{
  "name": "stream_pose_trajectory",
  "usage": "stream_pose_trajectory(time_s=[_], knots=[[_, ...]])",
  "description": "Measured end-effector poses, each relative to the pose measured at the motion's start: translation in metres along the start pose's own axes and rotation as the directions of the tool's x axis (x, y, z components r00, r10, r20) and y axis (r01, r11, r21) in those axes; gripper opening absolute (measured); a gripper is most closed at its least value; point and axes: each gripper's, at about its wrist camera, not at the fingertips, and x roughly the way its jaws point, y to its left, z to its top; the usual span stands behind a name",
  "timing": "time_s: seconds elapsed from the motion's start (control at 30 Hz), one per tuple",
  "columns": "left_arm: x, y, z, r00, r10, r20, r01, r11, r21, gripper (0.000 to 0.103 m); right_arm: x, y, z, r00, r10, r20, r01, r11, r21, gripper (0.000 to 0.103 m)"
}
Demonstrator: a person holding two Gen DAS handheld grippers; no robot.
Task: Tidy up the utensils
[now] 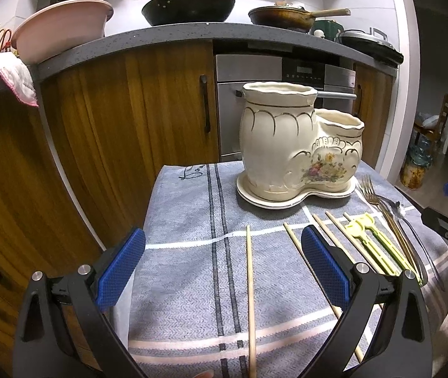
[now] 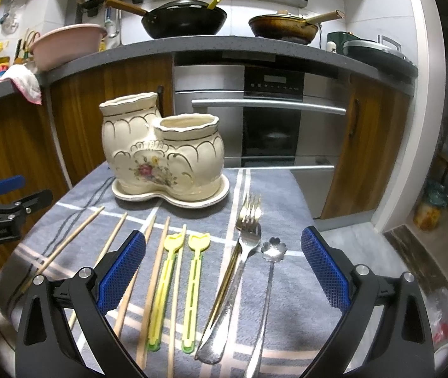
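Note:
A cream ceramic two-pot utensil holder (image 1: 299, 145) (image 2: 164, 154) stands on its saucer at the far side of a grey checked cloth. Several wooden chopsticks (image 2: 157, 271) lie in a row; one chopstick (image 1: 249, 289) lies between my left gripper's fingers. Two yellow-green plastic sticks (image 2: 192, 283) (image 1: 378, 242), a gold fork (image 2: 249, 211), a steel fork (image 2: 242, 271) and a flower-headed spoon (image 2: 272, 252) lie to the right. My left gripper (image 1: 224, 264) is open and empty above the cloth. My right gripper (image 2: 224, 264) is open and empty above the forks.
The cloth (image 1: 192, 220) covers a small table with edges at left and right. Wooden cabinets (image 1: 97, 126) and an oven (image 2: 268, 126) stand behind it. Pans (image 1: 189, 6) and a pink basin (image 1: 63, 28) sit on the counter. The left gripper shows at the right view's left edge (image 2: 3, 208).

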Motion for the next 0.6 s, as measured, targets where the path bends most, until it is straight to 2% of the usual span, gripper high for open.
stream_pose_trajectory(time_s=[0.1,0.23,0.47,0.53,0.6], knots=[[0.002,-0.002,0.0,0.999,-0.035,-0.027,0.036,0.999,0.029,0.098,0.004,-0.009,0.0,0.999,-0.024,-0.037,0.024,1.0,-0.005,0.098],[0.006,-0.007,-0.001,0.994,-0.076,-0.079,0.082,0.994,0.075,0.098,0.017,-0.032,-0.001,0.988,-0.075,-0.132,0.076,0.997,0.002,0.098],[0.023,-0.006,-0.007,0.973,-0.114,-0.201,0.132,0.989,0.074,0.097,0.041,-0.049,-0.012,0.956,-0.06,-0.286,0.068,0.998,0.017,0.095],[0.027,-0.01,-0.009,0.962,-0.129,-0.242,0.156,0.983,0.096,0.086,0.05,-0.047,-0.015,0.942,-0.041,-0.333,0.05,0.999,0.018,0.083],[0.032,-0.014,-0.013,0.948,-0.132,-0.289,0.169,0.98,0.106,0.07,0.056,-0.043,-0.017,0.931,-0.022,-0.364,0.03,0.999,0.017,0.07]])
